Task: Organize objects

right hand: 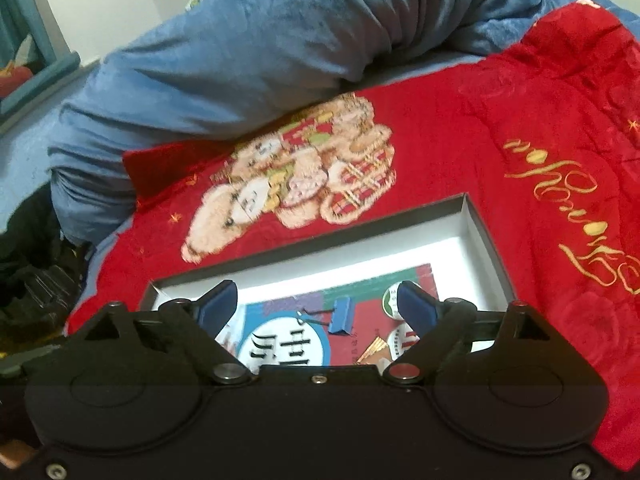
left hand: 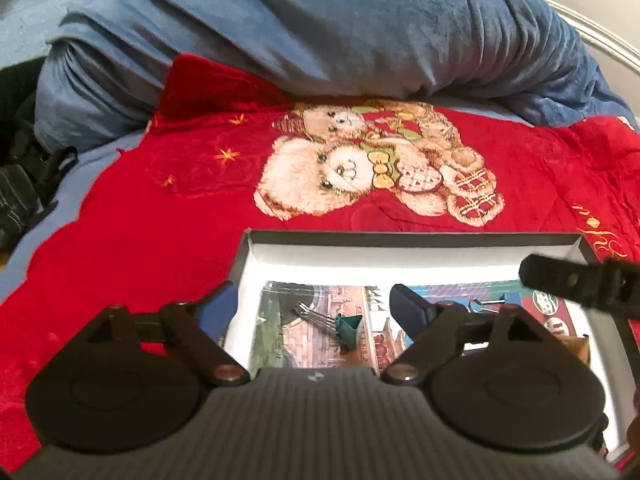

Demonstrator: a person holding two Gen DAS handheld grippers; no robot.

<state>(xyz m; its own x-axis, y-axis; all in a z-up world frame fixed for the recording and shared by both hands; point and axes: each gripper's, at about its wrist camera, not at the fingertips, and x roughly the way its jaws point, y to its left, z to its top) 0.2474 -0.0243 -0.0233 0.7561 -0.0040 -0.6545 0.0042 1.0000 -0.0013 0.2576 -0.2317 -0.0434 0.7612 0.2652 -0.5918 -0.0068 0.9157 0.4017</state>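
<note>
A shallow box [left hand: 400, 236] with a dark rim and white inside lies on a red blanket. Printed picture cards [left hand: 304, 320] cover its floor. In the left wrist view a green binder clip [left hand: 349, 326] rests on the cards, between and below the fingers of my left gripper [left hand: 312, 296], which is open and touches nothing. A black finger [left hand: 560, 284] of my right gripper reaches in from the right. In the right wrist view a blue binder clip [right hand: 340, 316] lies on the cards in the box [right hand: 492, 248], just beyond my open right gripper [right hand: 316, 304], with no pad touching it.
The red blanket [left hand: 160, 220] with a teddy-bear print spreads around the box. A bunched blue blanket [left hand: 320, 32] lies behind it. Dark bags or clothing [left hand: 20, 184] sit at the far left.
</note>
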